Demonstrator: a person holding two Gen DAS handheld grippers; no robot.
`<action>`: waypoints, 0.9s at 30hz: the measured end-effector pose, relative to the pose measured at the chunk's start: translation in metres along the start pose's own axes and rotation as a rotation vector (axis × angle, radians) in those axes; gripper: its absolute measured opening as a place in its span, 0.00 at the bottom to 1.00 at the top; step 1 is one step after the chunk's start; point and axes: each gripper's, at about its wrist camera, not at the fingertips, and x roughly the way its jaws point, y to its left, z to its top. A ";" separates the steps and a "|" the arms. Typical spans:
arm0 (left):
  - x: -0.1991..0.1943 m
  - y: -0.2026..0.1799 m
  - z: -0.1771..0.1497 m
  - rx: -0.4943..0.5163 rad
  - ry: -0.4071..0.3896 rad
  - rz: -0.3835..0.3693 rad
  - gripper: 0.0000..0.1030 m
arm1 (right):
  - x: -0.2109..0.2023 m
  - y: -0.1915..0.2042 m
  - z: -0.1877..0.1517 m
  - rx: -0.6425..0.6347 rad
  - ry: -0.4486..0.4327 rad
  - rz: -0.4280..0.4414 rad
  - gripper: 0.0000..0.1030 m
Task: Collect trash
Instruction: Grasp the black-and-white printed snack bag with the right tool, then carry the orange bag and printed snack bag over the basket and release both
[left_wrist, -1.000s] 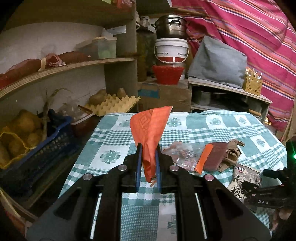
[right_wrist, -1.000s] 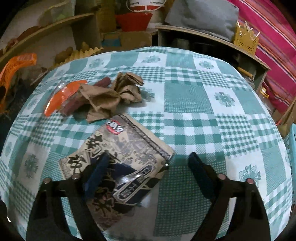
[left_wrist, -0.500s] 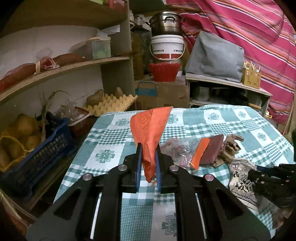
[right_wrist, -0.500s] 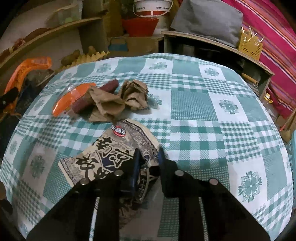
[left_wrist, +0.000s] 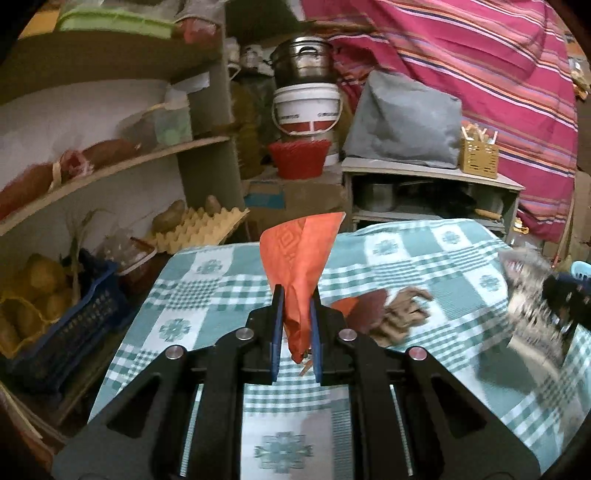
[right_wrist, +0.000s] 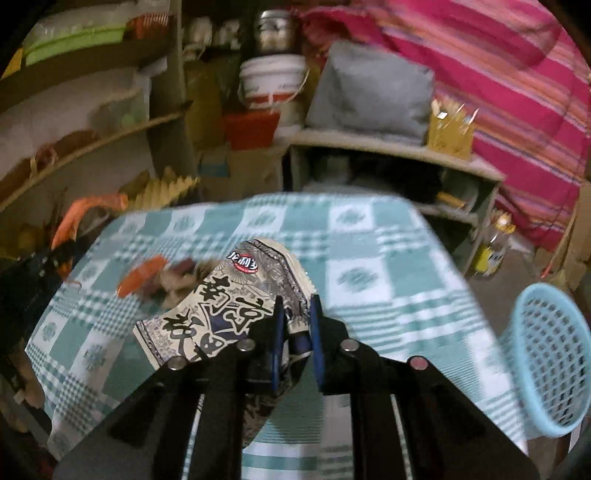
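Desk (left_wrist: 406, 258) under a green-and-white checked cloth serves as the landmark. Left of the desk, shelving (left_wrist: 122, 170) carries a yellow egg tray (left_wrist: 199, 229) with potatoes, and a blue crate (left_wrist: 74, 325) of produce sits lower down.

Left tongs (left_wrist: 295, 325) are clamped on an orange wrapper (left_wrist: 299, 258), which stands upright out of the blue pads, clear of the desk top.

On the desk, just right of the left tongs, lies a small heap: an orange scrap (right_wrist: 142, 275), a dark red wrapper (left_wrist: 369, 306) and crumpled brown paper (left_wrist: 402, 314), touching one another.

Right tongs (right_wrist: 295, 328) are pressed together on a cream snack bag (right_wrist: 229, 306) printed with large dark characters; its near edge is pinched between the pads. The bag hangs off the desk surface, seen blurred at the right edge of the left wrist view.

Right of the desk, below its edge, sits a light blue mesh basket (right_wrist: 550, 362). Nothing can be made out inside it.

Behind the desk: a white bucket (left_wrist: 306, 110) under a metal pot (left_wrist: 301, 62), and a striped pink cloth (left_wrist: 480, 74).
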 end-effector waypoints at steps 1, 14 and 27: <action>-0.002 -0.005 0.002 -0.002 -0.001 -0.004 0.11 | -0.005 -0.005 0.002 -0.001 -0.012 -0.008 0.13; -0.031 -0.109 0.026 0.040 -0.020 -0.123 0.11 | -0.062 -0.103 0.007 0.066 -0.094 -0.083 0.13; -0.053 -0.241 0.049 0.133 -0.044 -0.297 0.11 | -0.111 -0.229 -0.005 0.171 -0.133 -0.219 0.13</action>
